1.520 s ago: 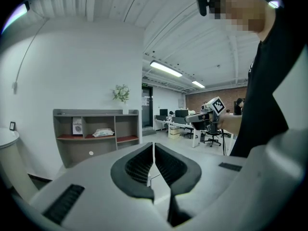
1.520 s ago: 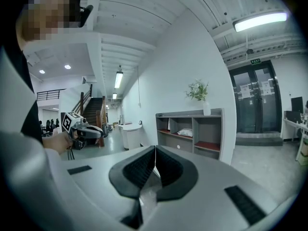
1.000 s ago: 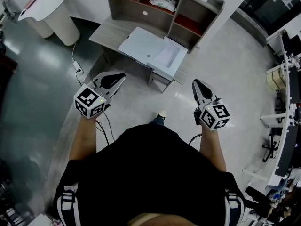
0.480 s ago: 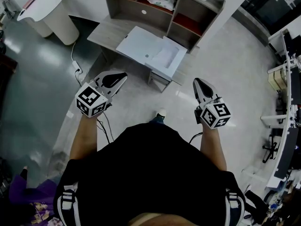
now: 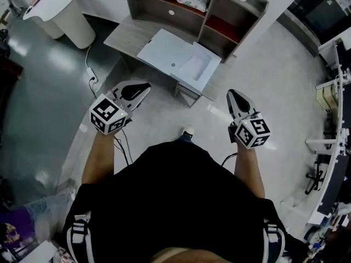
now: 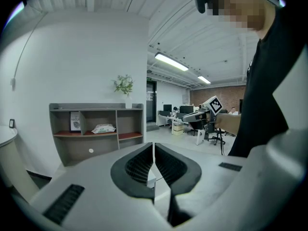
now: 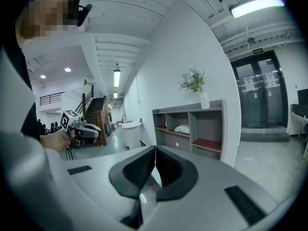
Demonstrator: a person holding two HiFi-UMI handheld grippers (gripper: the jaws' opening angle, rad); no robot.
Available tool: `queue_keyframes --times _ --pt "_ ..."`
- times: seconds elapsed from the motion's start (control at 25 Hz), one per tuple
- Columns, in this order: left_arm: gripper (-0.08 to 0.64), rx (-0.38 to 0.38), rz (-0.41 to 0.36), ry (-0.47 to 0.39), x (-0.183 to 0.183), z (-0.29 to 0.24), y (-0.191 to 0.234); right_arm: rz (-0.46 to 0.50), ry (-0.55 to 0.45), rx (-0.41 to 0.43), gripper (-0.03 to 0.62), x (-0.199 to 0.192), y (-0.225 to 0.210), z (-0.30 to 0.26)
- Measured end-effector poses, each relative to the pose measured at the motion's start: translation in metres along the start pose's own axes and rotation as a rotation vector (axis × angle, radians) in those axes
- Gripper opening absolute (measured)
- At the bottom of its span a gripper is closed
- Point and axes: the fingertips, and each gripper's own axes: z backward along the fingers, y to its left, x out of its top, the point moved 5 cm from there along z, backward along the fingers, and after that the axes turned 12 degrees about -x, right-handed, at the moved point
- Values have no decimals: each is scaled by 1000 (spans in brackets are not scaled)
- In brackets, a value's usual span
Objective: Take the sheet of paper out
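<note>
A white printer (image 5: 176, 58) sits on a low grey desk (image 5: 129, 34) ahead of me. A pale sheet of paper (image 5: 196, 66) lies in its right-hand tray. My left gripper (image 5: 146, 85) hangs shut above the floor, short of the desk's front left. Level with it on the right, my right gripper (image 5: 231, 93) is also shut and empty. In the left gripper view the jaws (image 6: 153, 146) meet with nothing between them. The right gripper view shows the same (image 7: 155, 148). Neither touches the printer.
A grey shelf unit (image 5: 192, 10) stands at the back of the desk, holding a white packet (image 5: 192, 0). A white rounded stand (image 5: 60, 10) is at the far left. A power strip with cable (image 5: 90, 80) lies on the floor. Office furniture (image 5: 332, 141) lines the right.
Both grippers have stayed almost where they were, still shut. The view has shifted a little, and someone in purple has appeared at the lower left corner.
</note>
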Motion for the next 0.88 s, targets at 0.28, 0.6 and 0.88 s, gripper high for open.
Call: queue_keyframes --times 0.28,0.6,0.88 --pt "31 10 10 4 3 -12 11 -4 15 14 14 -2 -12 -16" --pt "32 18 24 14 1 -29 25 -4 23 26 14 -3 -29 -36" --pt "31 15 28 27 5 -50 42 -10 32 34 14 0 -49 -55"
